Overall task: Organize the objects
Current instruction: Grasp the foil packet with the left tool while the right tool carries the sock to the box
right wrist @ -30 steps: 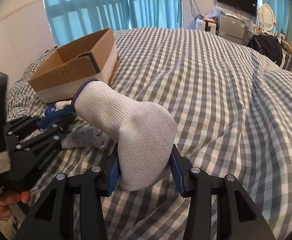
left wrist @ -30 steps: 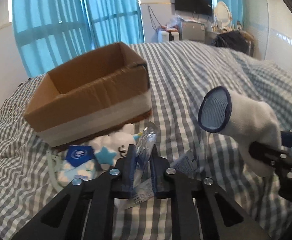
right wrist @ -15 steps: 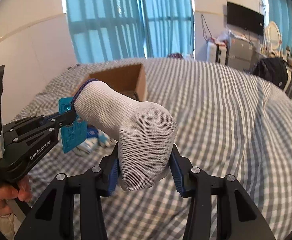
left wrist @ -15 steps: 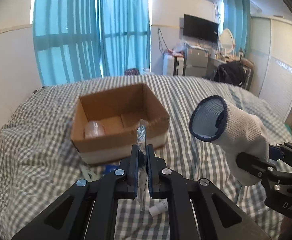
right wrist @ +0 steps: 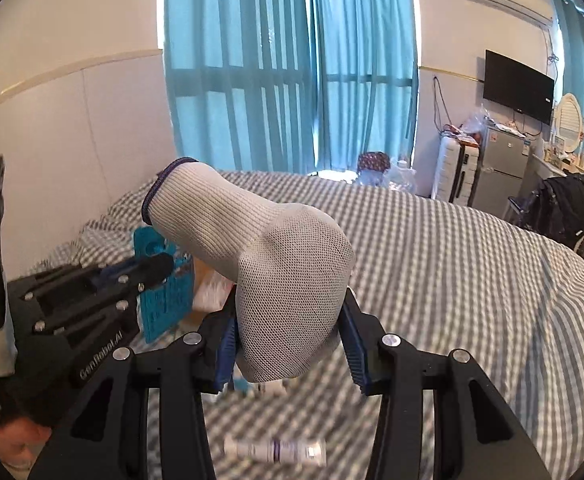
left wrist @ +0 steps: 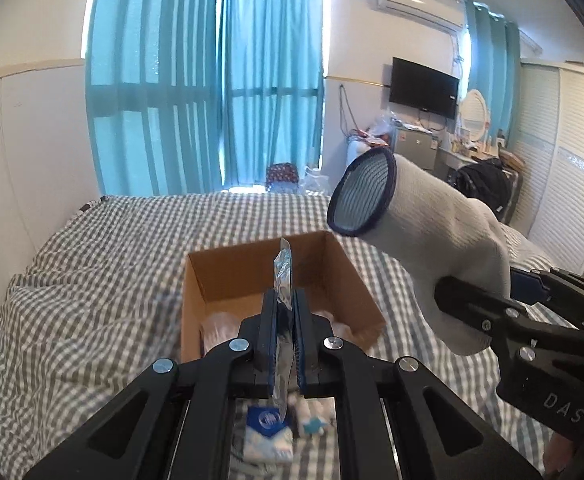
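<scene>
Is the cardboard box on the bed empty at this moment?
No, the left wrist view shows pale items lying on the floor of the open cardboard box, beside the left gripper.

The room is lit brightly by daylight filtered through the curtains [left wrist: 212, 80]; glare is seen at their gaps. Straight lines are bent by fisheye distortion, corners are vignetted black, and the bed [right wrist: 471, 280] is motion-blurred.

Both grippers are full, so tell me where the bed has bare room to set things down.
Bare checked bed lies left of the box, and a wide stretch runs right of the sock. It is crowded just in front of the box, around the blue packet, and near the tube.
</scene>
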`<move>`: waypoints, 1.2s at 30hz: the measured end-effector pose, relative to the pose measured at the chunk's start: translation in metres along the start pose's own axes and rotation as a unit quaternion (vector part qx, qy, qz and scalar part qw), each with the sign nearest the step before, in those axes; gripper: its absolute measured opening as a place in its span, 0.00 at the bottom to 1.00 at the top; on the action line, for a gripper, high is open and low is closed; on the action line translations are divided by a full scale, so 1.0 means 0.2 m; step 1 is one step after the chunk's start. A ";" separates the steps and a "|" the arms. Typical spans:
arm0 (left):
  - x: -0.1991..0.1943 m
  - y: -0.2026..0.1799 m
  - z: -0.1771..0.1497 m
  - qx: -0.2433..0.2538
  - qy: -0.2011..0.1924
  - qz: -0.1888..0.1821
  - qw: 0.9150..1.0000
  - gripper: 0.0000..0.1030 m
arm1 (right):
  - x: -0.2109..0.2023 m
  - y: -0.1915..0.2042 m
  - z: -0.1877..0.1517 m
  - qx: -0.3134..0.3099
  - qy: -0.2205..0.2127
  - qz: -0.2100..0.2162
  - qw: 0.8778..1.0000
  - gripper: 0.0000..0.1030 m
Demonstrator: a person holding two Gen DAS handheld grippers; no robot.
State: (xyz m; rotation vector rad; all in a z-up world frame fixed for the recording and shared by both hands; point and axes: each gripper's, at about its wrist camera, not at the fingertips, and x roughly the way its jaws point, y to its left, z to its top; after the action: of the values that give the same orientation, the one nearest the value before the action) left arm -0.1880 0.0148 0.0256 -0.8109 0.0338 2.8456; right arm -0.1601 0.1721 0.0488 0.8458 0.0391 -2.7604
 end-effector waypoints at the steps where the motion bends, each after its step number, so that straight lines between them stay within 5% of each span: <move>1: 0.03 0.01 0.02 -0.001 0.001 0.002 1.000 0.06 | 0.03 -0.01 0.02 0.001 -0.002 0.001 1.000 0.43; 9: 0.38 0.09 0.10 0.009 0.018 0.036 0.999 0.06 | 0.43 -0.07 0.16 0.001 0.014 0.013 1.000 0.43; 19: 0.69 0.15 0.05 0.012 0.039 0.030 0.999 0.06 | 0.85 -0.10 0.15 -0.008 0.046 0.013 0.999 0.43; 24: 0.74 0.17 -0.01 0.010 0.055 0.030 0.998 0.07 | 0.93 -0.10 0.11 -0.007 0.053 0.021 0.998 0.44; 36: 0.63 0.12 0.01 0.026 0.066 0.025 0.997 0.15 | 0.75 -0.10 0.19 0.017 0.009 0.032 0.999 0.70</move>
State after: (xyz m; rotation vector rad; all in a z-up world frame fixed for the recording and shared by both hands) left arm -0.2988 0.0121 -0.0398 -1.0003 0.1466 2.8185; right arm -0.3056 0.1526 -0.0048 0.8659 -0.0320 -2.7008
